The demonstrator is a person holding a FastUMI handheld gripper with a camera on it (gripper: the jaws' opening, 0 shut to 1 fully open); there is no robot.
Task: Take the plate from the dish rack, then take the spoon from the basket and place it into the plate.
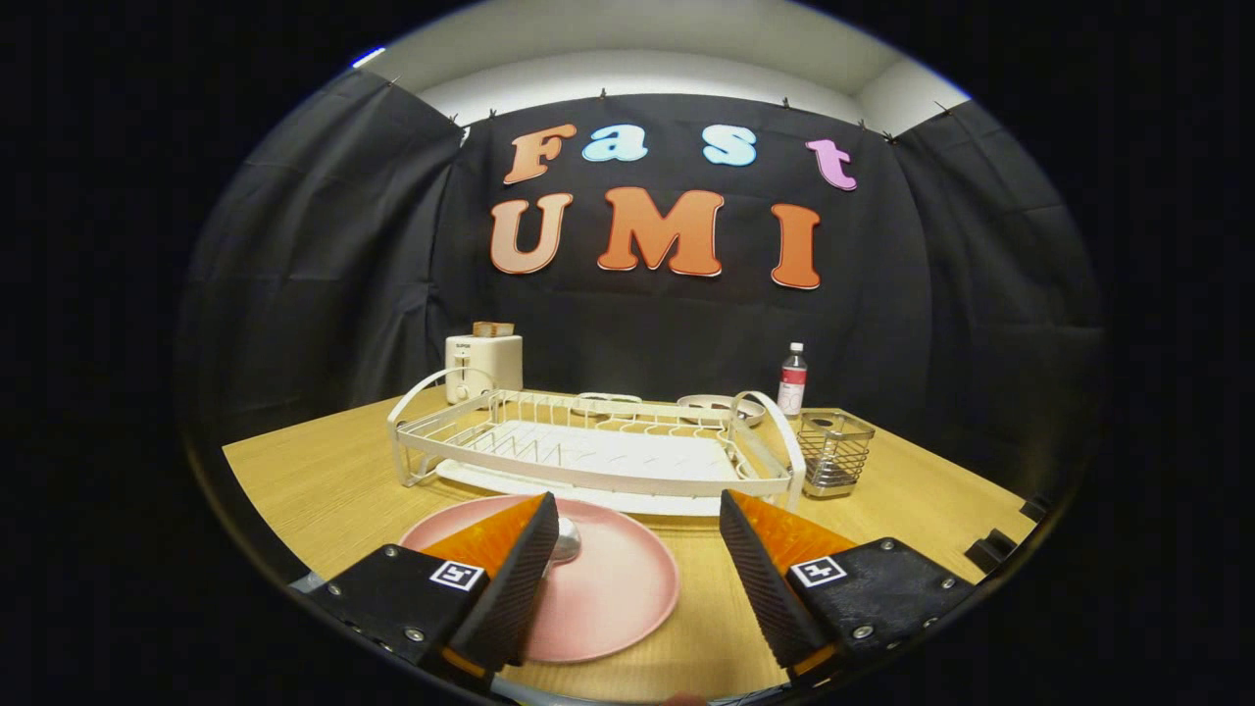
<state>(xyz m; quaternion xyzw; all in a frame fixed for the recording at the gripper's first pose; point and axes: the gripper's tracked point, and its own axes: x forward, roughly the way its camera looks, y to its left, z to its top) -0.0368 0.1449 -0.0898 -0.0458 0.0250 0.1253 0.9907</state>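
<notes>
Plate (608,588), pink and round, flat on the wooden tabletop (324,480) in the lower middle of the frame, just in front of the dish rack (598,446). Spoon (566,538) lying in the plate, bowl visible right beside the left finger, handle hidden behind that finger. Hand-held gripper (637,564) low in the frame, fingers spread wide apart and grasping nothing; left finger over the plate, right finger over bare tabletop just past the plate's rim. Dish rack white, wire-framed, across the centre of the frame, no dishes standing in its slots. Wire basket (835,451) to the right of the rack, close to its end. Bottle (792,379) upright behind the basket, centre right. Toaster (483,365) at centre left behind the rack, with something orange-brown on top. Two pale dishes (721,404) on the tabletop behind the rack.
</notes>
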